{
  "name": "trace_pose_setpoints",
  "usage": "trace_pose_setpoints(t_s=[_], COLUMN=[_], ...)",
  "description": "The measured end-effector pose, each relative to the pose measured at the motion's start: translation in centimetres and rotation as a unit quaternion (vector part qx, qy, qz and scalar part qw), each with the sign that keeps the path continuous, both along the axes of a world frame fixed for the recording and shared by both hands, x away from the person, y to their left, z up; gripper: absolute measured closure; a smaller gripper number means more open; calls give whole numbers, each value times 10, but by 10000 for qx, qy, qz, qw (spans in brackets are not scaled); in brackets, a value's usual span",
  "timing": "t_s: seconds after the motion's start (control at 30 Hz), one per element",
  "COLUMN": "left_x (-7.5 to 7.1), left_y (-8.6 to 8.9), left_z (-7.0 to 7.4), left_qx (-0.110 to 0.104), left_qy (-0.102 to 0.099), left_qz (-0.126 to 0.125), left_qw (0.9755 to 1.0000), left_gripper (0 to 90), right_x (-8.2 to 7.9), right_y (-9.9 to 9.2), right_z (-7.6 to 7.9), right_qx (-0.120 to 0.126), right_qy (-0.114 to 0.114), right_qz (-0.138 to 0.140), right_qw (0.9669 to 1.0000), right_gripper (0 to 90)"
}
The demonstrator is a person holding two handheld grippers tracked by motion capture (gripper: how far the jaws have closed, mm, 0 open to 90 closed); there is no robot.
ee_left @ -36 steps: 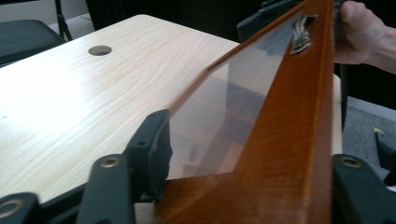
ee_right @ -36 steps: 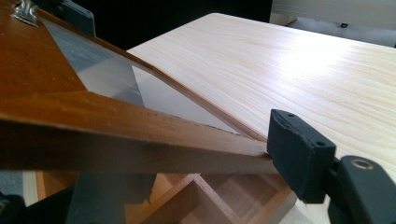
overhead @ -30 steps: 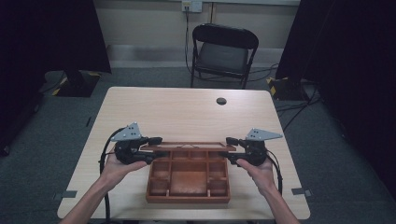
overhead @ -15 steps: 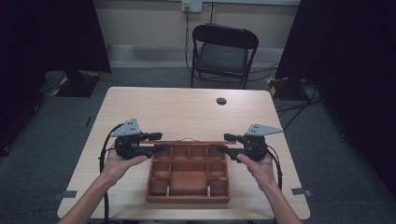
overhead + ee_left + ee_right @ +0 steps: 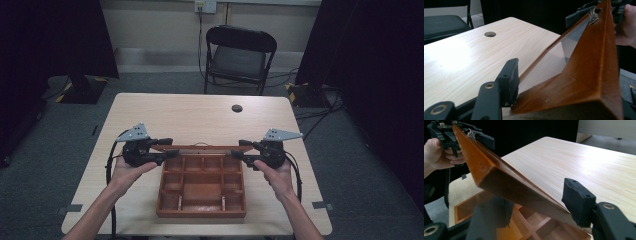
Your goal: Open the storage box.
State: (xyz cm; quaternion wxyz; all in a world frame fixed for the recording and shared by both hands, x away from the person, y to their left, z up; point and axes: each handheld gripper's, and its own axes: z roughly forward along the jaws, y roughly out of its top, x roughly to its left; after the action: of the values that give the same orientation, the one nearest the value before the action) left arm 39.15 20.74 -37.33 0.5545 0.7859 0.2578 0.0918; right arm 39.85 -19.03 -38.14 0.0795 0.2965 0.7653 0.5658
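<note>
Holding the hinged glass lid (image 5: pixel 200 148) of the wooden box (image 5: pixel 202 212) w/ left gripper (image 5: pixel 167 147) and right gripper (image 5: pixel 244 150) both clamped on its end rails, we judge it stiff, light but fragile, so we grip the frame only.

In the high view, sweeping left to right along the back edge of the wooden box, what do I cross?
Left gripper → lid of the wooden compartment box, raised and held at both ends → right gripper.
</note>
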Motion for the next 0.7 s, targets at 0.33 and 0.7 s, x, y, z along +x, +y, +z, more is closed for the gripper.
trace_pose_setpoints(t_s=[0.33,0.7], left_x=[7,13], left_y=[0,9], left_z=[-1,-10], left_qx=[-36,-122], left_qy=[12,107], left_qz=[84,307], left_qw=[10000,9994], left_gripper=[499,447], right_x=[7,19], right_y=[0,2], right_z=[2,1], right_qx=[15,76], right_qy=[14,64], right_qz=[-73,-118], right_qw=[10000,9999], right_gripper=[428,426])
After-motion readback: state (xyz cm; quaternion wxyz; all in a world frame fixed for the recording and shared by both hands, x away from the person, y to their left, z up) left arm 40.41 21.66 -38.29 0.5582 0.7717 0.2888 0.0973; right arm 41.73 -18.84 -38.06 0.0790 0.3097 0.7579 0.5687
